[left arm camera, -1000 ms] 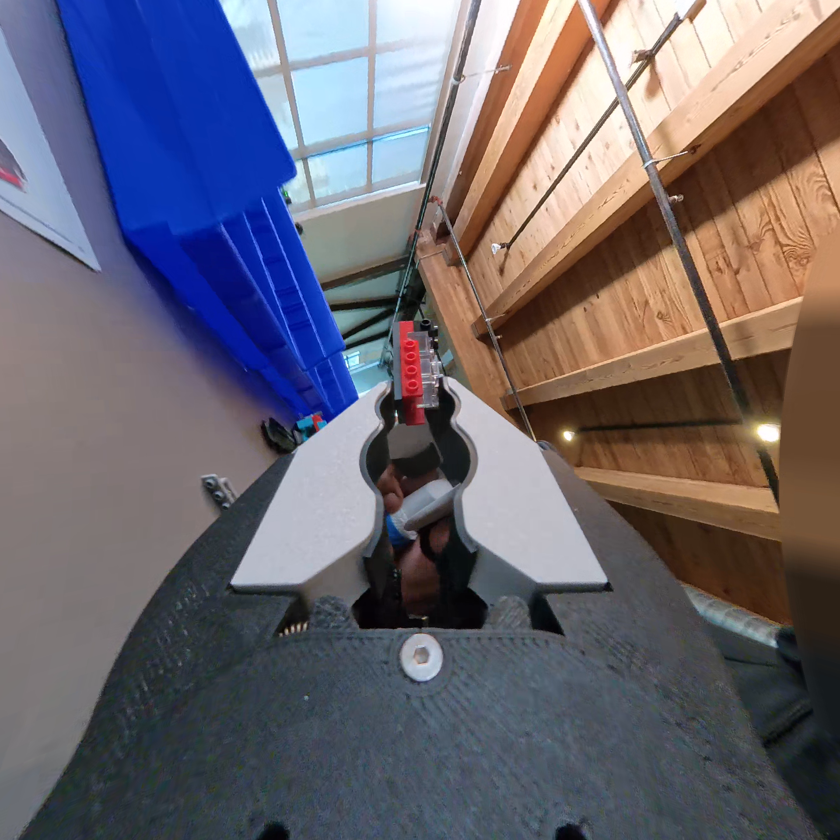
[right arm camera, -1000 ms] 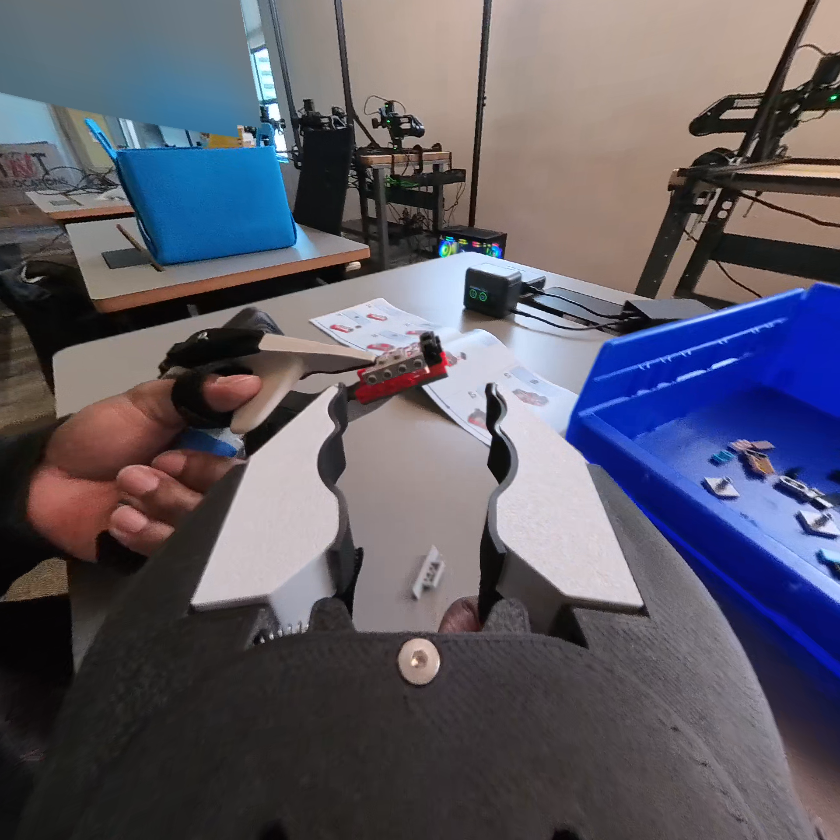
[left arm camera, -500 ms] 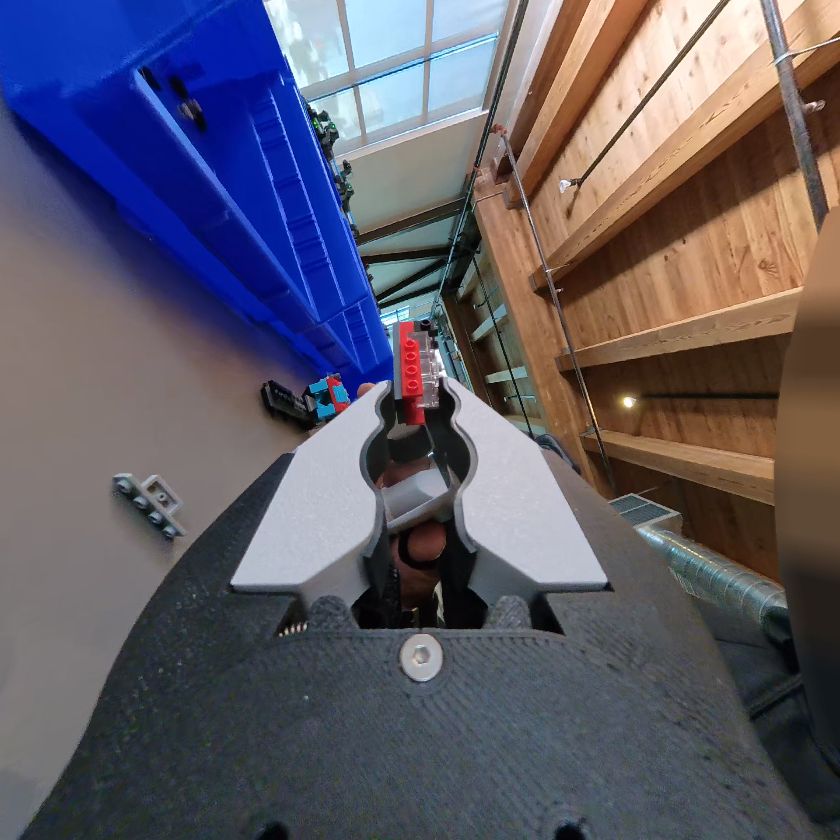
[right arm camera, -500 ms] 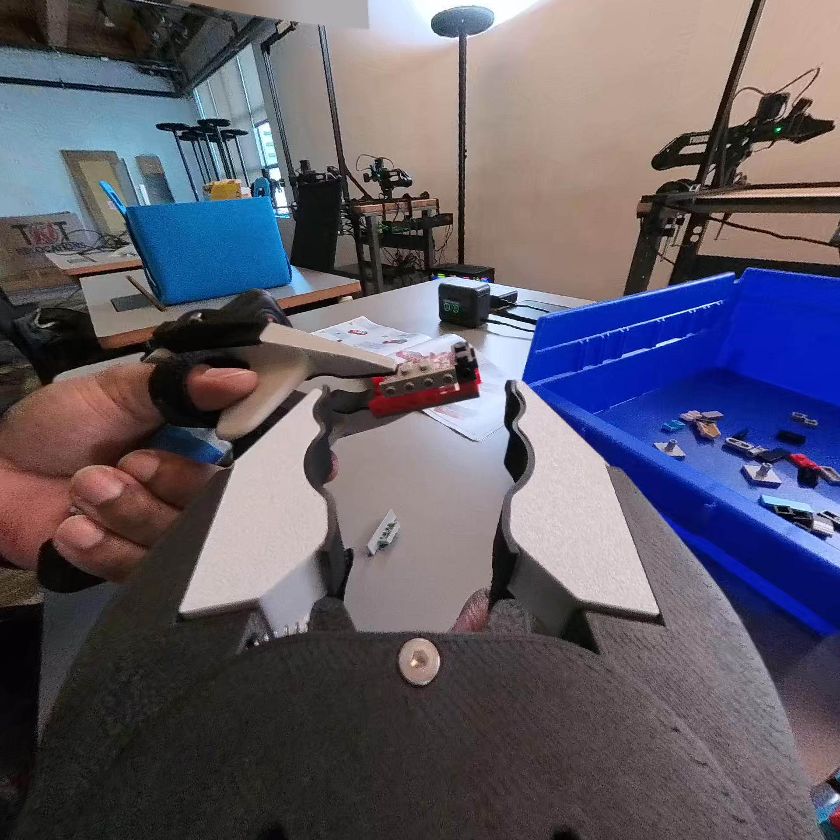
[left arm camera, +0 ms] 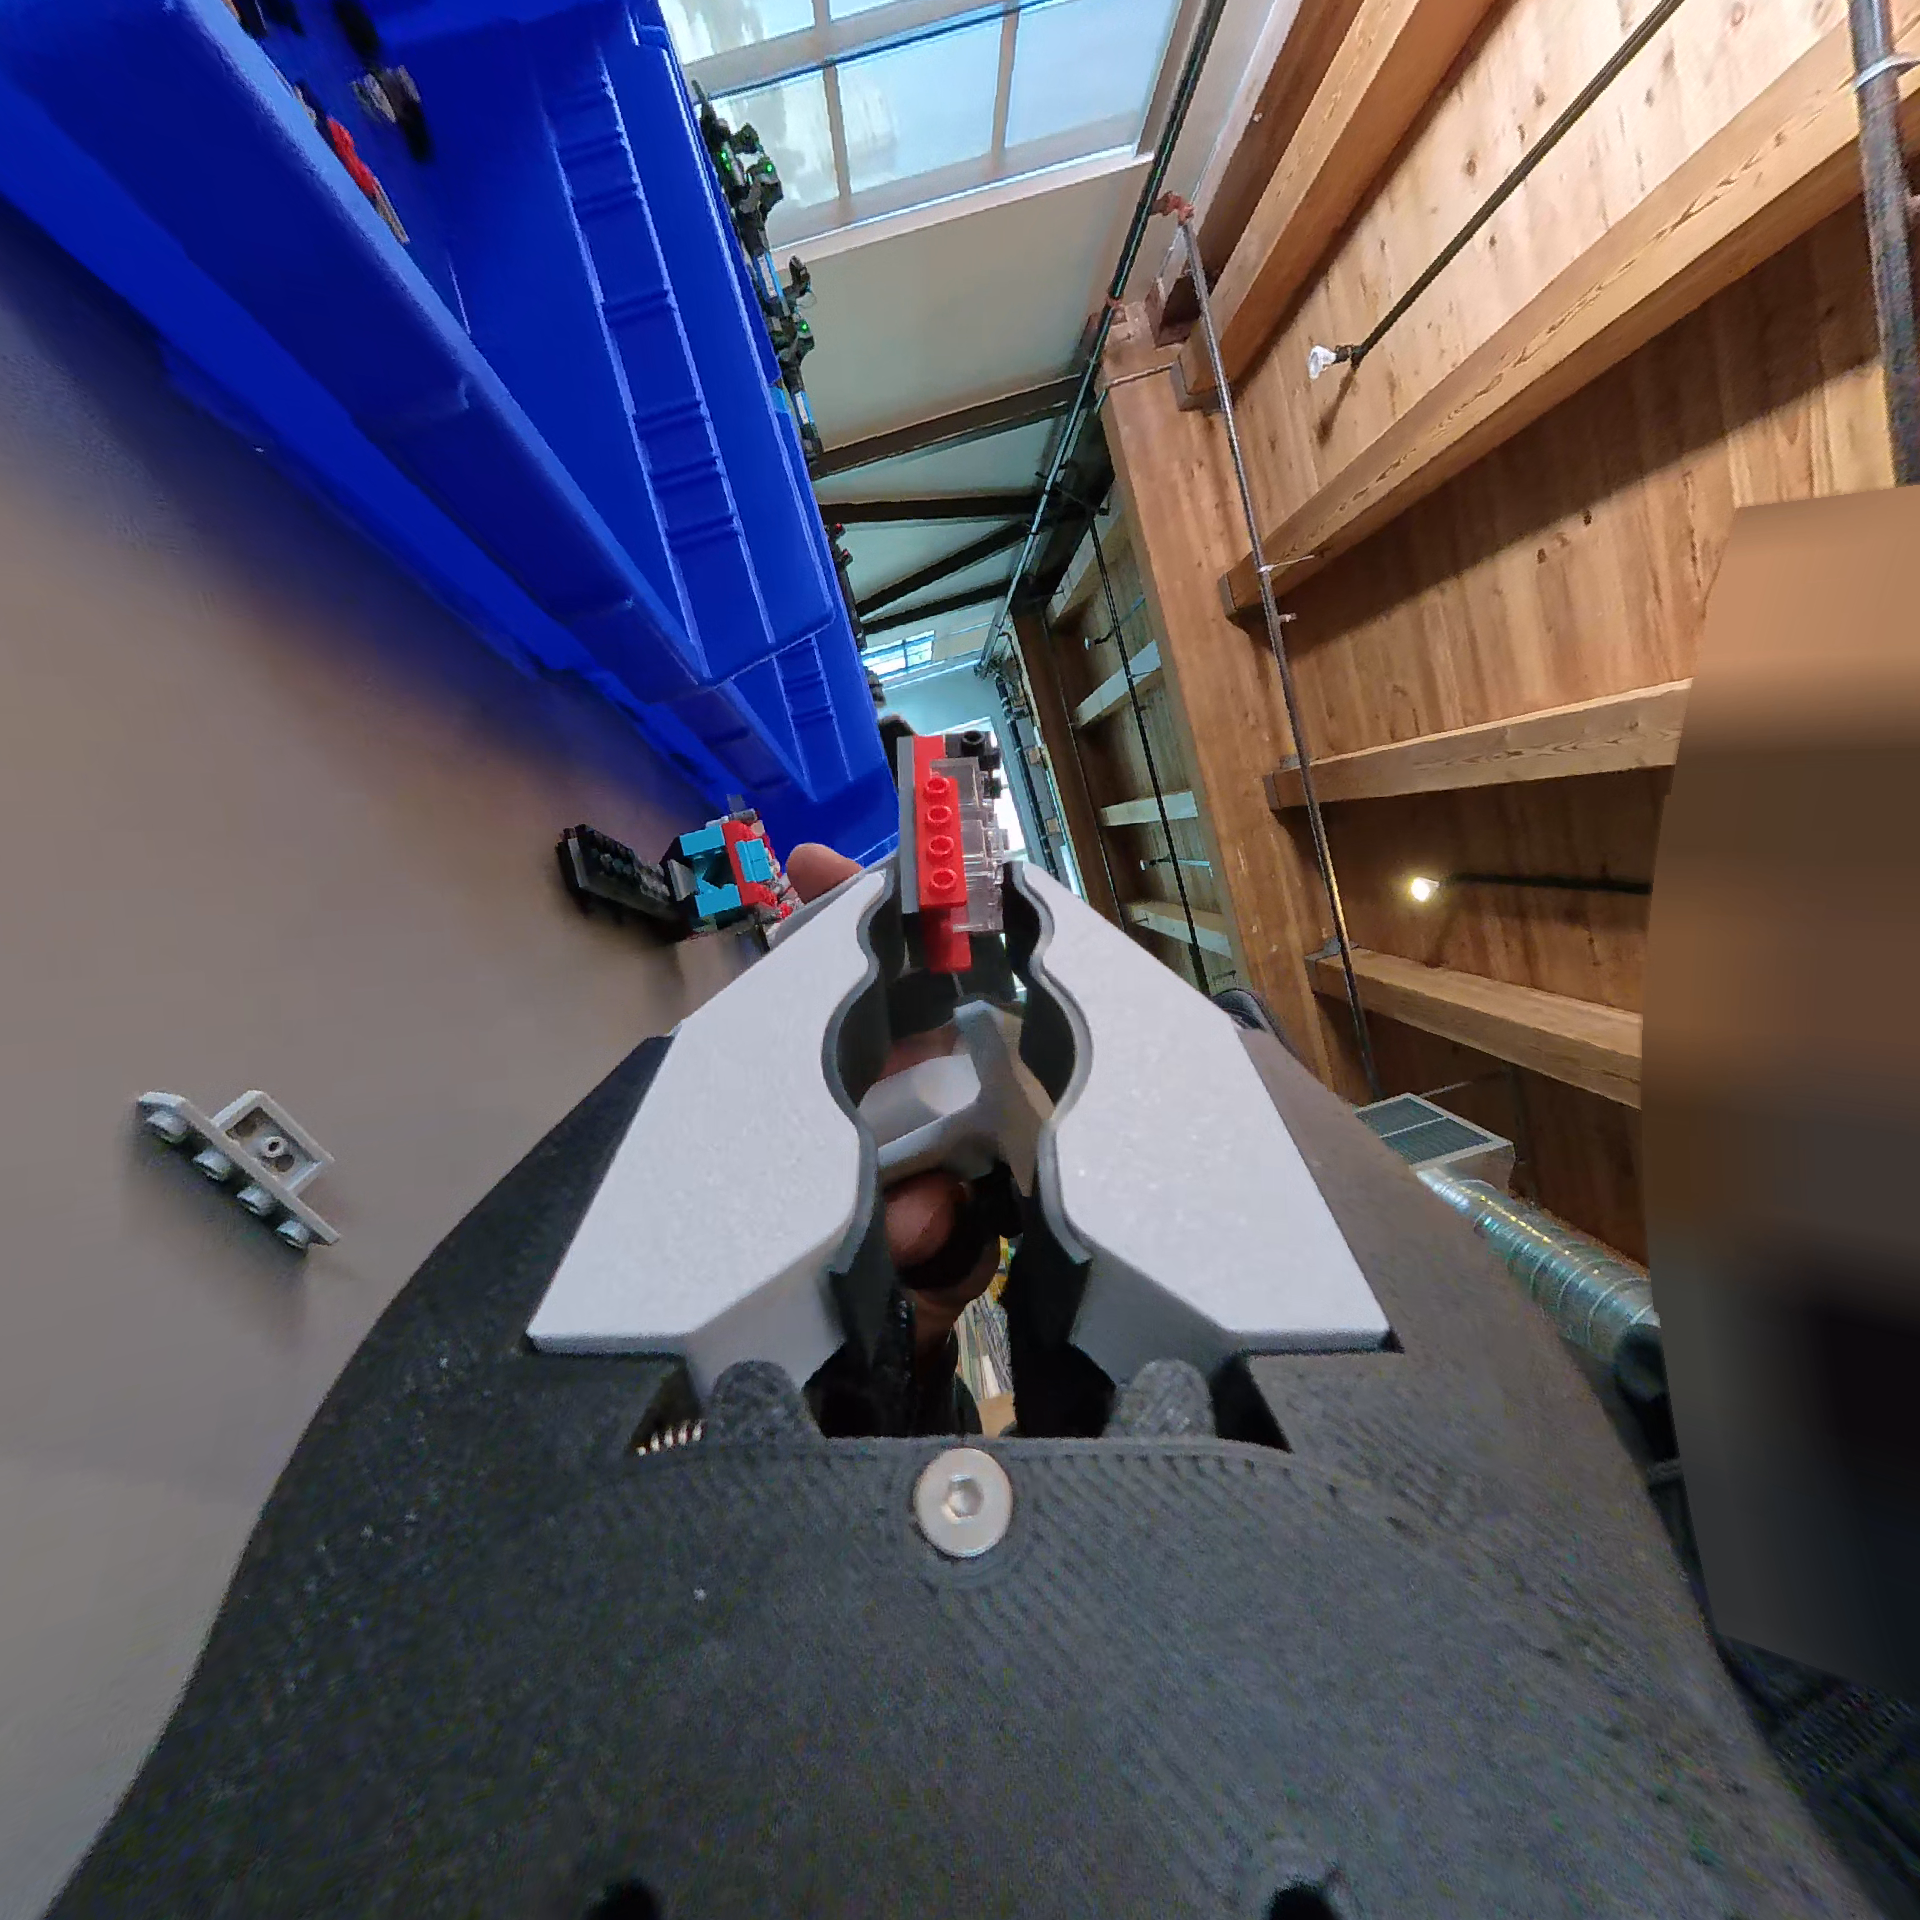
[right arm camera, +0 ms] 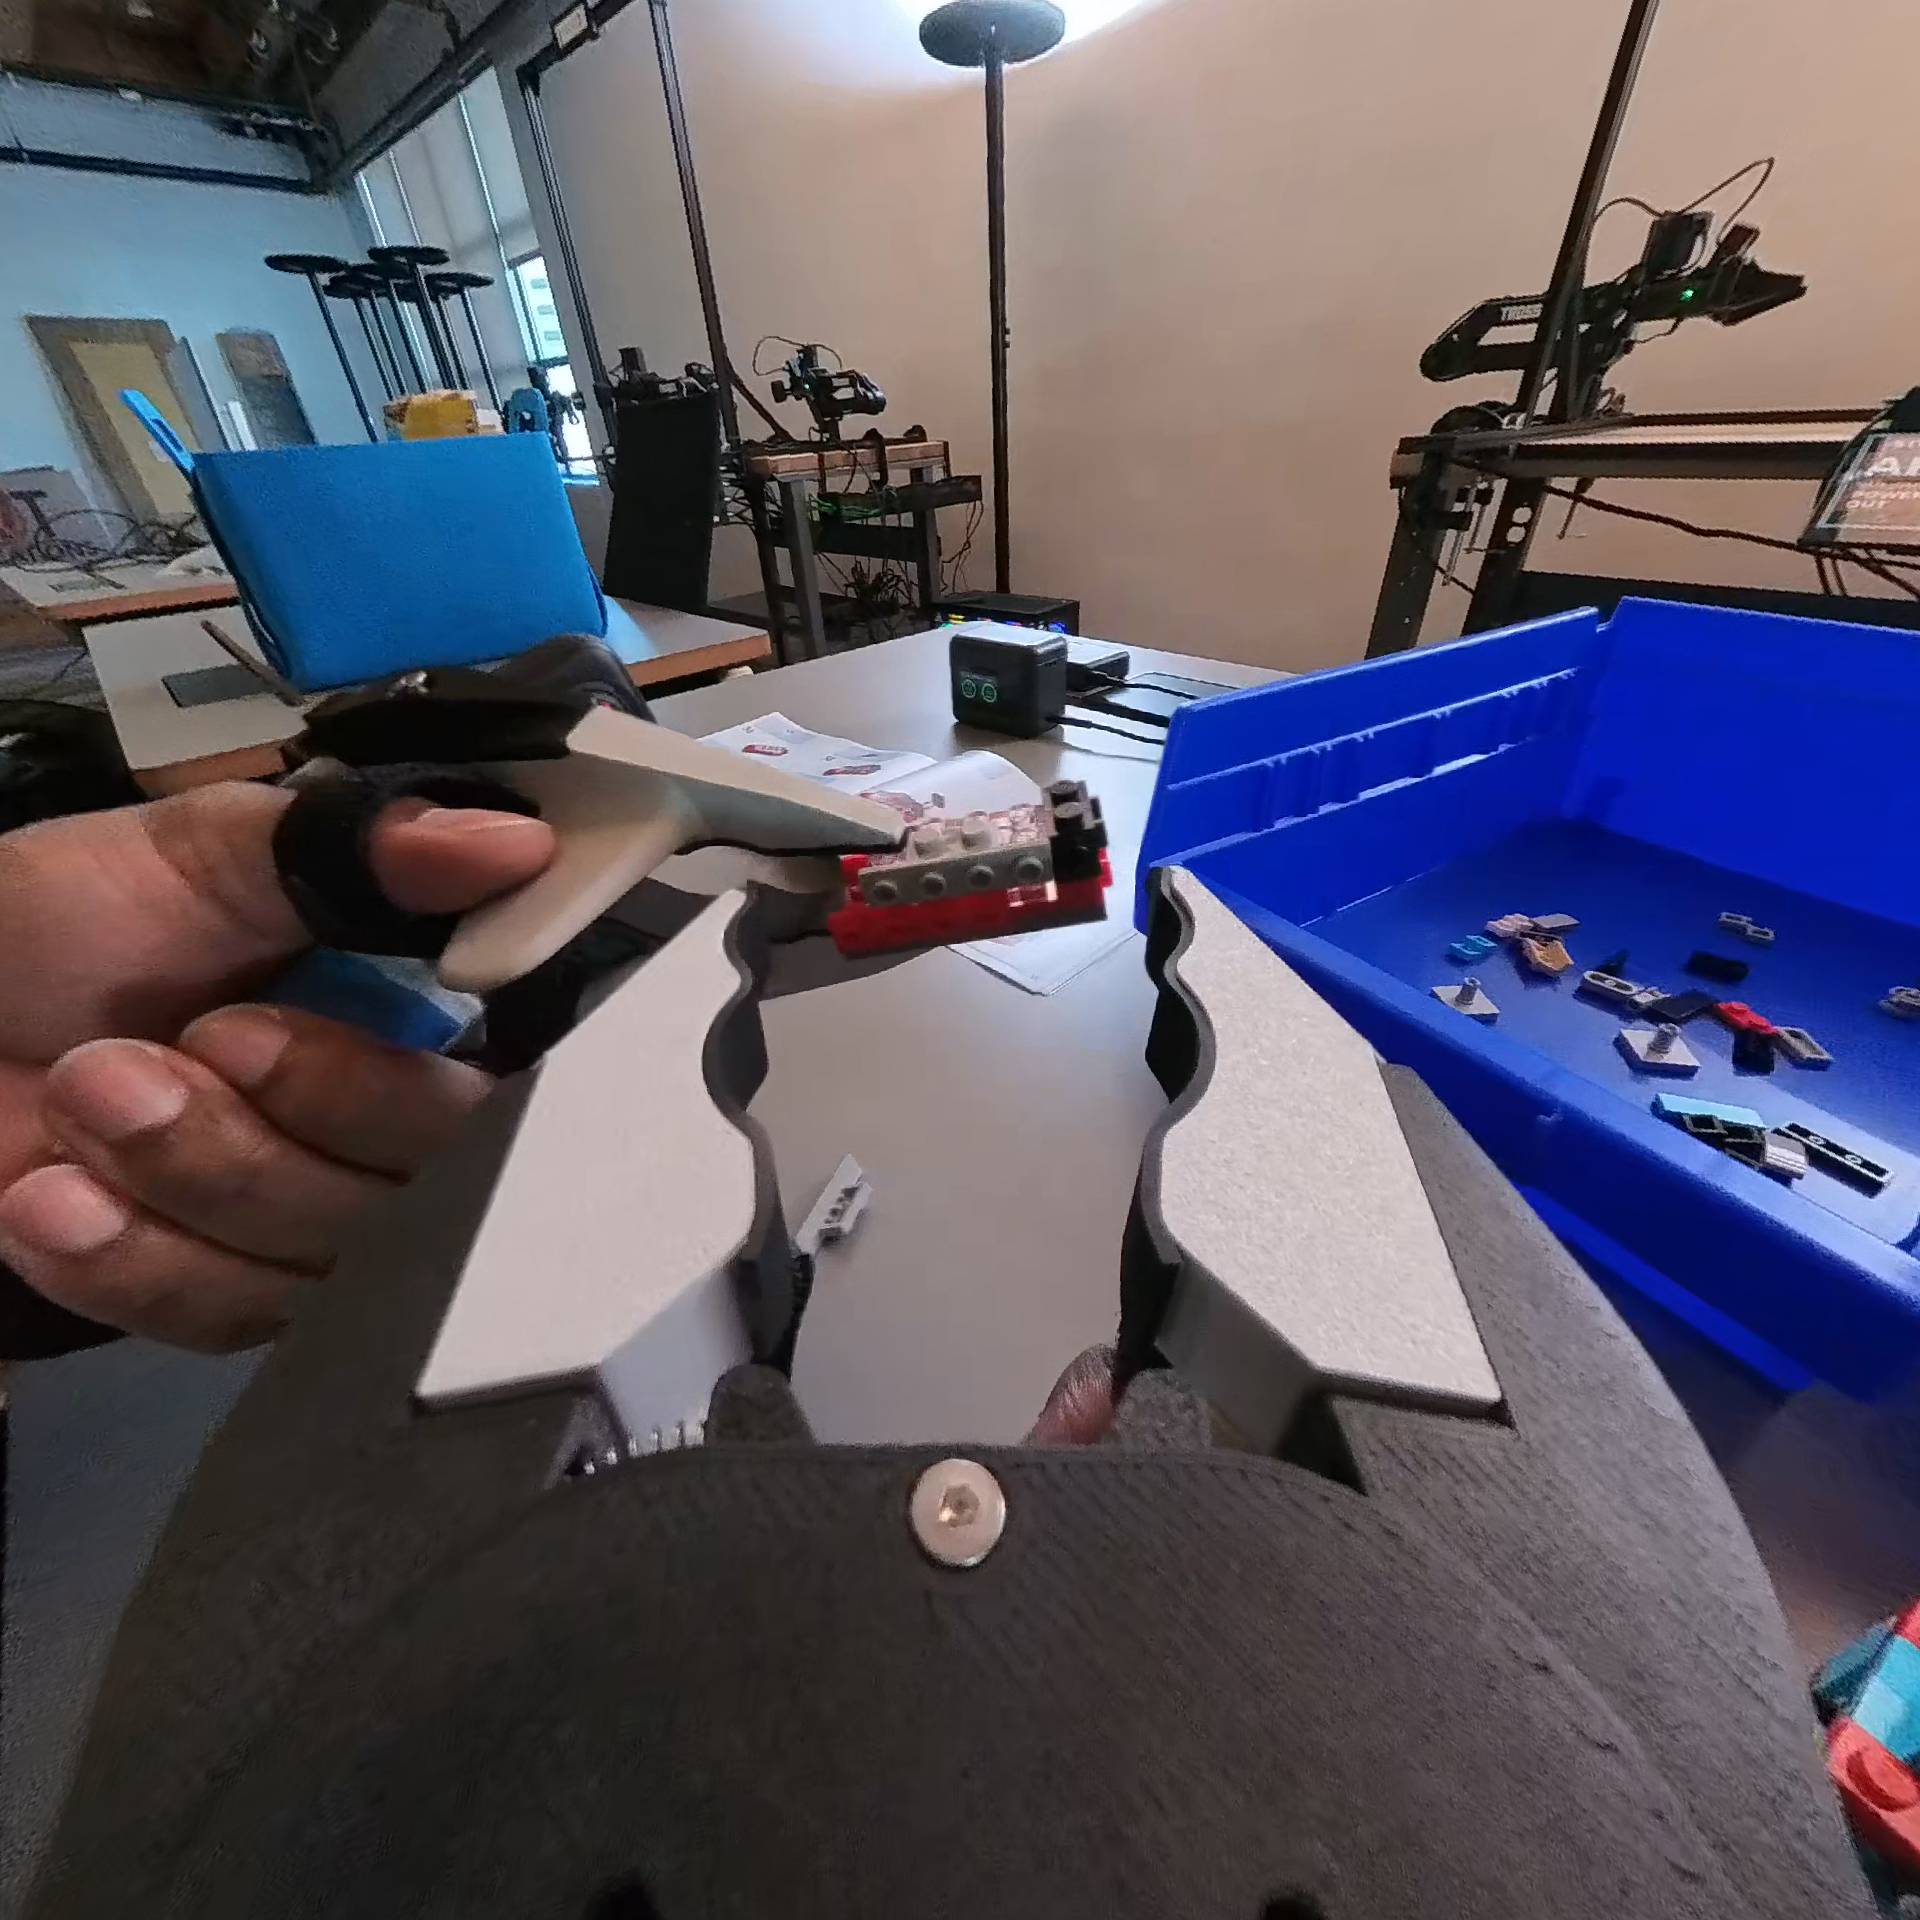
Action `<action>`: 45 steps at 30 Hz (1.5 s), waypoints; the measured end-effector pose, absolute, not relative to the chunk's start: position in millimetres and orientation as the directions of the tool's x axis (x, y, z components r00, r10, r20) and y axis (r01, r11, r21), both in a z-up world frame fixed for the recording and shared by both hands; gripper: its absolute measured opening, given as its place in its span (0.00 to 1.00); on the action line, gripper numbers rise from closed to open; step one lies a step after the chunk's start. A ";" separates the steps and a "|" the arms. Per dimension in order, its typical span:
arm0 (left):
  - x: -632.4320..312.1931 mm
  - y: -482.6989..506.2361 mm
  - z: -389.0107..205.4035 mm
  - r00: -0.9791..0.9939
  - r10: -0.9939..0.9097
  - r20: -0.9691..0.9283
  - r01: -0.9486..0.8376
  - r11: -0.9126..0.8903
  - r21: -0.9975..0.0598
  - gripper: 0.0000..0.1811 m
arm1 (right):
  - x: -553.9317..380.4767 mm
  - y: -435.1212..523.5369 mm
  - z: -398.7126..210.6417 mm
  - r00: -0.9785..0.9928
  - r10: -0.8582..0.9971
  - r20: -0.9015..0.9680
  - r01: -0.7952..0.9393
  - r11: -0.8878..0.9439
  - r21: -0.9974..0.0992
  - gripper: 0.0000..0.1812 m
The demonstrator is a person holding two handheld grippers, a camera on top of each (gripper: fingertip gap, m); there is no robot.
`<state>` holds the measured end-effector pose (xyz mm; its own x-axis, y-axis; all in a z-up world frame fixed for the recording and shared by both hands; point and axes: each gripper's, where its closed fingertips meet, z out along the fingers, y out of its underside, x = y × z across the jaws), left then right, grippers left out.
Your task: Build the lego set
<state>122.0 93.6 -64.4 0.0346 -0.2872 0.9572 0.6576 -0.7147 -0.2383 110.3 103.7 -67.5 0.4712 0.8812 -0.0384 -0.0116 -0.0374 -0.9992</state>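
My left gripper is shut on a small lego assembly of red, grey, clear and black bricks, held in the air, rolled sideways. In the right wrist view the left gripper holds the same assembly just beyond my right gripper, which is open and empty, the assembly level with its fingertips. A light grey lego plate lies on the table; it also shows between the right fingers. A teal, red and black lego build sits on the table by the bins.
A blue bin with several loose lego pieces stands to the right on the grey table. An instruction booklet and a black charger lie farther back. A hand holds the left gripper. More blue bins line the table. The light grey lego plate is about equally far from each gripper, around 11 centimetres.
The left gripper has brought the assembly closer to the right gripper's tips. The right gripper's view has swung right toward the blue bin. The left view now shows more table, grey plate and teal build.
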 end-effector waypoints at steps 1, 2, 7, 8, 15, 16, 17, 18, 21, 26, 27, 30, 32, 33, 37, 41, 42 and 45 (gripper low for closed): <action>122.5 93.5 -64.4 0.035 -0.285 0.958 0.652 -0.720 -0.238 0.10 | 109.9 104.0 -68.2 0.477 0.879 -0.025 0.000 -0.029 -1.000 0.41; 123.0 93.4 -64.8 0.035 -0.282 0.959 0.646 -0.726 -0.237 0.10 | 109.8 104.7 -68.9 0.484 0.875 -0.011 0.011 -0.018 -1.000 0.41; 124.3 92.3 -69.1 0.040 -0.259 0.965 0.625 -0.747 -0.226 0.10 | 108.5 105.1 -71.2 0.499 0.866 0.040 0.050 0.018 -0.999 0.40; 124.2 92.2 -70.1 0.040 -0.252 0.967 0.623 -0.750 -0.221 0.10 | 108.1 105.3 -72.0 0.502 0.863 0.053 0.062 0.026 -0.998 0.40; 123.6 90.2 -71.5 0.041 -0.241 0.970 0.617 -0.758 -0.214 0.10 | 108.5 106.3 -74.6 0.517 0.851 0.094 0.097 0.051 -0.994 0.32; 124.0 89.7 -70.7 0.038 -0.247 0.968 0.615 -0.758 -0.218 0.10 | 109.0 106.1 -74.0 0.514 0.853 0.089 0.090 0.050 -0.995 0.31; 124.5 89.2 -69.8 0.037 -0.255 0.966 0.613 -0.758 -0.223 0.10 | 109.4 105.8 -73.2 0.512 0.855 0.085 0.083 0.049 -0.995 0.32; 125.2 88.6 -68.6 0.038 -0.265 0.963 0.609 -0.758 -0.233 0.10 | 110.2 105.6 -72.3 0.509 0.857 0.077 0.074 0.046 -0.996 0.32; 122.8 87.9 -63.5 0.059 -0.309 0.949 0.597 -0.752 -0.281 0.14 | 115.9 107.9 -68.3 0.506 0.862 0.017 0.019 0.008 -1.000 0.31; 84.2 94.3 -84.6 0.421 -0.398 0.815 0.494 -0.653 -0.574 0.22 | 132.2 117.9 -64.3 0.506 0.857 -0.100 -0.069 -0.075 -0.995 0.31; 76.1 94.6 -100.4 0.545 -0.400 0.737 0.404 -0.645 -0.649 0.24 | 134.0 119.1 -63.7 0.503 0.856 -0.116 -0.082 -0.087 -0.993 0.31; 65.4 86.2 -139.6 0.729 -0.421 0.540 0.144 -0.677 -0.722 0.26 | 136.3 121.5 -63.4 0.498 0.855 -0.147 -0.103 -0.110 -0.989 0.31; 73.4 77.0 -151.9 0.726 -0.465 0.506 0.042 -0.705 -0.708 0.27 | 136.4 122.1 -63.2 0.493 0.856 -0.157 -0.110 -0.117 -0.987 0.31; 77.4 73.6 -156.5 0.727 -0.488 0.483 -0.007 -0.708 -0.706 0.28 | 136.7 122.4 -63.3 0.492 0.855 -0.161 -0.113 -0.121 -0.986 0.31; 86.9 70.2 -166.8 0.742 -0.555 0.376 -0.152 -0.686 -0.712 0.31 | 137.7 123.6 -63.2 0.491 0.854 -0.174 -0.122 -0.131 -0.984 0.31; 88.6 72.3 -172.6 0.755 -0.586 0.294 -0.231 -0.657 -0.718 0.32 | 137.7 123.7 -63.3 0.491 0.853 -0.174 -0.121 -0.130 -0.984 0.31; 88.2 73.6 -173.6 0.760 -0.589 0.274 -0.243 -0.650 -0.720 0.31 | 137.8 123.7 -63.1 0.492 0.853 -0.173 -0.122 -0.129 -0.984 0.31; 87.9 75.7 -176.1 0.765 -0.604 0.225 -0.286 -0.631 -0.721 0.24 | 138.5 123.6 -62.6 0.491 0.853 -0.176 -0.127 -0.129 -0.983 0.31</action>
